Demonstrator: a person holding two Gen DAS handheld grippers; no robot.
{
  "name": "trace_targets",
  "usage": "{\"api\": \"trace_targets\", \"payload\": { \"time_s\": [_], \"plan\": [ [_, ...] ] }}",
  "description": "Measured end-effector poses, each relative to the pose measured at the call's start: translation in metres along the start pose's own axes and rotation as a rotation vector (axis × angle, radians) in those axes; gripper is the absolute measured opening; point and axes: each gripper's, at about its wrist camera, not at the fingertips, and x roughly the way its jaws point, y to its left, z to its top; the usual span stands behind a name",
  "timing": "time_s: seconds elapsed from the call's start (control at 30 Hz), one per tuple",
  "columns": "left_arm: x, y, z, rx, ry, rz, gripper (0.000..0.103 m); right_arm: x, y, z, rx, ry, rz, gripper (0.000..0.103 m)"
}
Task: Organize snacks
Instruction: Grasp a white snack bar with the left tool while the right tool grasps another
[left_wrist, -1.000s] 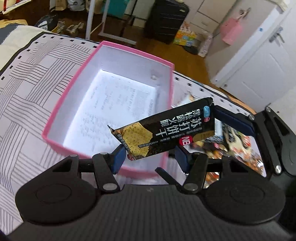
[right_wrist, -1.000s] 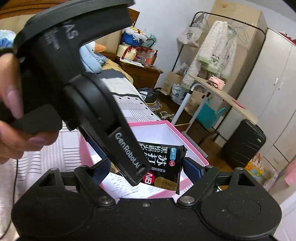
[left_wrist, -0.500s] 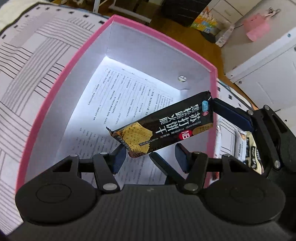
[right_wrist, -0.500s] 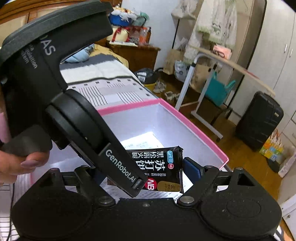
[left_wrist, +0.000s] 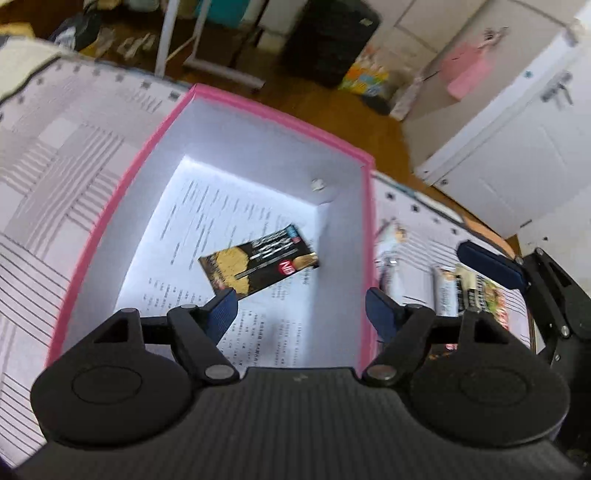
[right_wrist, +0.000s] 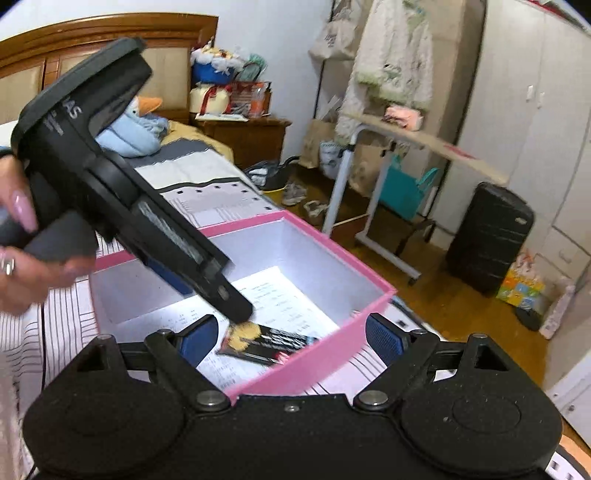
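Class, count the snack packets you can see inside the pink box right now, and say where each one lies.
1. A single black cracker packet lies flat on the printed paper lining the pink box, toward its right wall. More snacks lie outside on the bedspread; the grippers hide part of the box floor.

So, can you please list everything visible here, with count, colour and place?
box: 1, pink outside, white inside, open on the bed cover
printed sheet: 1, white, on the box floor
cracker pack: 1, black and yellow, lying flat in the box
other packs: several, mixed colours, on the cover right of the box; count unclear
bed cover: 1, white with dark lines, under the box
suitcase: 1, black, on the floor by the wardrobe
side table: 1, white frame, beside the bed
plush toy: 1, blue with orange beak, near the headboard
left gripper: black, blue pads, open over the box
right gripper: black, blue pads, open at the box's edge
hand: 1, holding the left gripper
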Motion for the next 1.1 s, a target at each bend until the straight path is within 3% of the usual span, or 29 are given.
{"api": "trace_targets", "payload": {
  "time_s": [0.27,0.5,0.67,0.8,1.0,1.1],
  "plan": [
    [-0.051,-0.052,-0.017,0.185,-0.06,-0.057,0.074,-0.072,-0.032,-0.015,0.099,-0.001,-0.074,0.09],
    [-0.034,-0.103,-0.03,0.277,-0.007,-0.088,0.071,-0.097,-0.062,-0.033,0.163,0.053,-0.157,0.09],
    [0.002,-0.138,-0.037,0.3,0.053,-0.074,0.057,-0.084,-0.089,-0.056,0.266,0.12,-0.18,0.088],
    [0.04,-0.16,-0.042,0.3,0.083,-0.014,0.053,-0.056,-0.107,-0.077,0.335,0.174,-0.167,0.071],
    [0.101,-0.171,-0.049,0.301,0.064,0.1,0.038,-0.004,-0.146,-0.115,0.485,0.27,-0.159,0.056],
    [0.128,-0.168,-0.052,0.304,0.037,0.167,0.037,0.021,-0.167,-0.132,0.588,0.307,-0.155,0.056]
  ]
}}
